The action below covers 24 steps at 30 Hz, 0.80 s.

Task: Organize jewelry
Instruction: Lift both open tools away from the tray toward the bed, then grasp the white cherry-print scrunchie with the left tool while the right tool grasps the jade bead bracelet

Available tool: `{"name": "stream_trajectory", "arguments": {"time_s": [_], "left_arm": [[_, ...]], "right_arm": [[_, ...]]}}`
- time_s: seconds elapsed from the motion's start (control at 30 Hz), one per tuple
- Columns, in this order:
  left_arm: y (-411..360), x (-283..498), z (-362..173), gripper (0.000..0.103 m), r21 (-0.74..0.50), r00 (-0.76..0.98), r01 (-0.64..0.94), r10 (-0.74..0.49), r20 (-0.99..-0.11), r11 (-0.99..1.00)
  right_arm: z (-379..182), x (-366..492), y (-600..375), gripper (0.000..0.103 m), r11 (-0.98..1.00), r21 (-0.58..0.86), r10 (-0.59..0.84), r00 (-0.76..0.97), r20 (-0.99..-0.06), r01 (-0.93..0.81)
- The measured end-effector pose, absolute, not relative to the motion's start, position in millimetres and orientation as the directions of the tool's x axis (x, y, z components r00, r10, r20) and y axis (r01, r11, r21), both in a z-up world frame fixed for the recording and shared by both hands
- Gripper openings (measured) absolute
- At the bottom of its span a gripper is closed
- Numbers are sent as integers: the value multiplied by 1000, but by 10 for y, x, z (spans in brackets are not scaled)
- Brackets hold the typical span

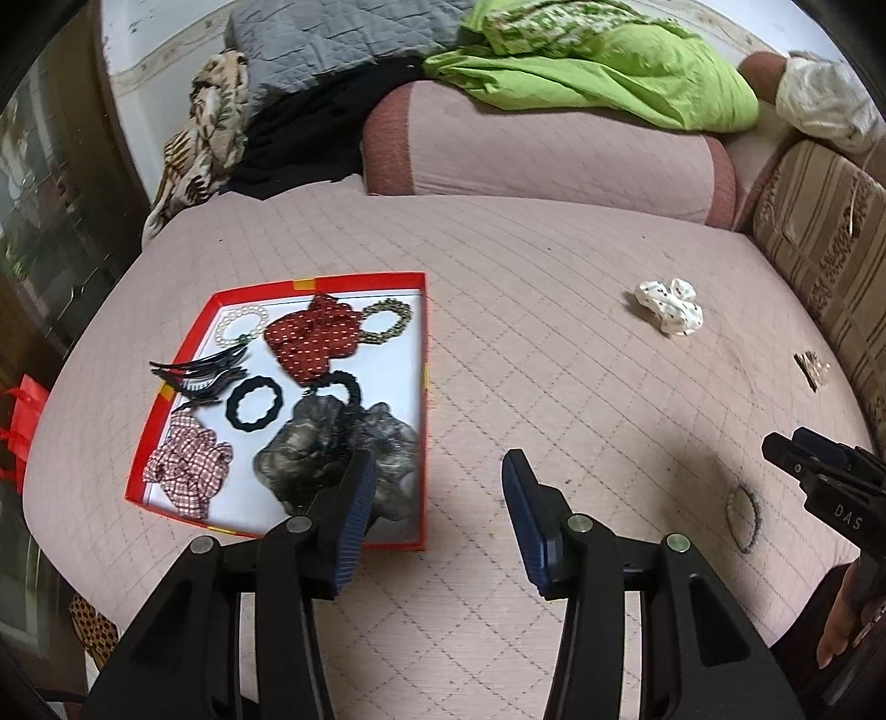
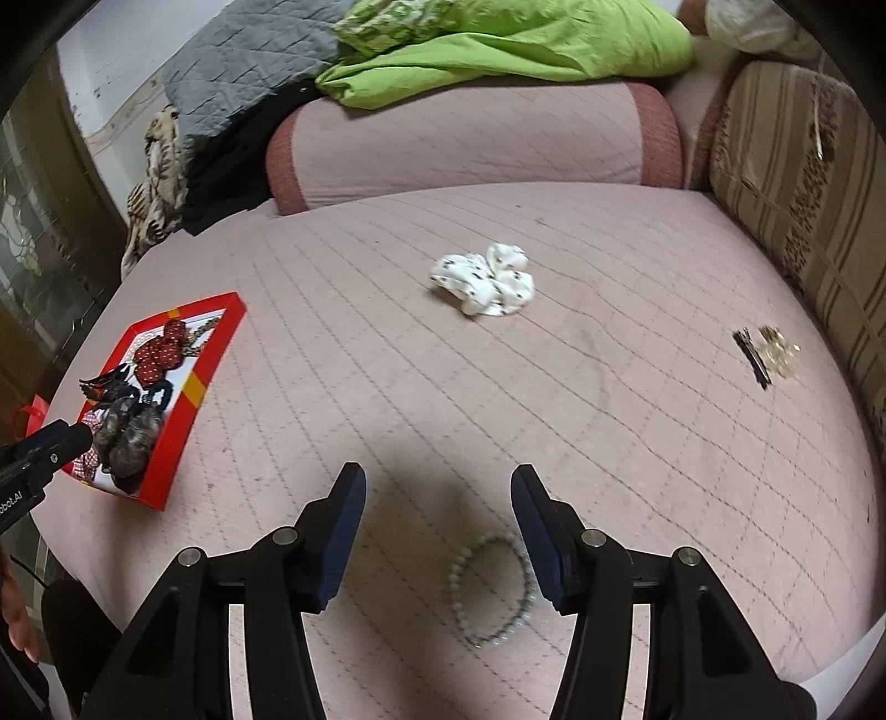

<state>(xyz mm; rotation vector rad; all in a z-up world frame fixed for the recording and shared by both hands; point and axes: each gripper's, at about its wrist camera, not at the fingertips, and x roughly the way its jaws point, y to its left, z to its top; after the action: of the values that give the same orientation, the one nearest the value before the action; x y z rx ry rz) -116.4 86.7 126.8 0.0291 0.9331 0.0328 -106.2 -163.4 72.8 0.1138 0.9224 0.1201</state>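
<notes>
A red shallow box point(image 1: 421, 387) lies on the pink quilted bed at the left. It holds a red dotted bow point(image 1: 313, 338), a pearl bracelet point(image 1: 238, 324), black combs, a black ring scrunchie point(image 1: 255, 407), a checked scrunchie and a grey scrunchie point(image 1: 326, 459). My left gripper point(image 1: 437, 462) hovers open and empty by the box's near right corner. My right gripper point(image 2: 438, 473) is open over a pale bead bracelet point(image 2: 493, 587), which lies flat on the quilt beside the right finger, untouched. A white dotted scrunchie point(image 2: 487, 279) lies further back. Black hairpins with a gold piece point(image 2: 767, 354) lie at the right.
A pink bolster point(image 2: 470, 144) crosses the back of the bed, with green point(image 2: 498, 50) and grey bedding piled behind it. A striped brown cushion point(image 2: 803, 183) borders the right side. A red bag point(image 1: 22, 426) hangs off the left edge. Bare quilt spans the middle.
</notes>
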Motion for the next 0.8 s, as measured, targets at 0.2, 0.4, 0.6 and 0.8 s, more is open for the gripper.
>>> {"name": "stream_trajectory", "arguments": {"time_s": [0.2,0.4,0.6,0.8], "left_arm": [[676,-1085,1248,47,58,586,24,33,-810,998],[429,-859,1264,47,37,574,77,-14,-818,996],[29,-507,1231,48,29,555,159,-64,-829,987],[-294,-118,1097,48,8,527,200,-100,-844,980]], "right_arm": [[660,-1143,-1809,60,989,145,139,596,-791,-39],[576,-1252,-2011,63,991,131,116,597,-794,-19],[449,-1293,-2175,63,989,149,117,581,-806,9],[293,-1321,-2249,63,986,165,132,560,-818,9]]}}
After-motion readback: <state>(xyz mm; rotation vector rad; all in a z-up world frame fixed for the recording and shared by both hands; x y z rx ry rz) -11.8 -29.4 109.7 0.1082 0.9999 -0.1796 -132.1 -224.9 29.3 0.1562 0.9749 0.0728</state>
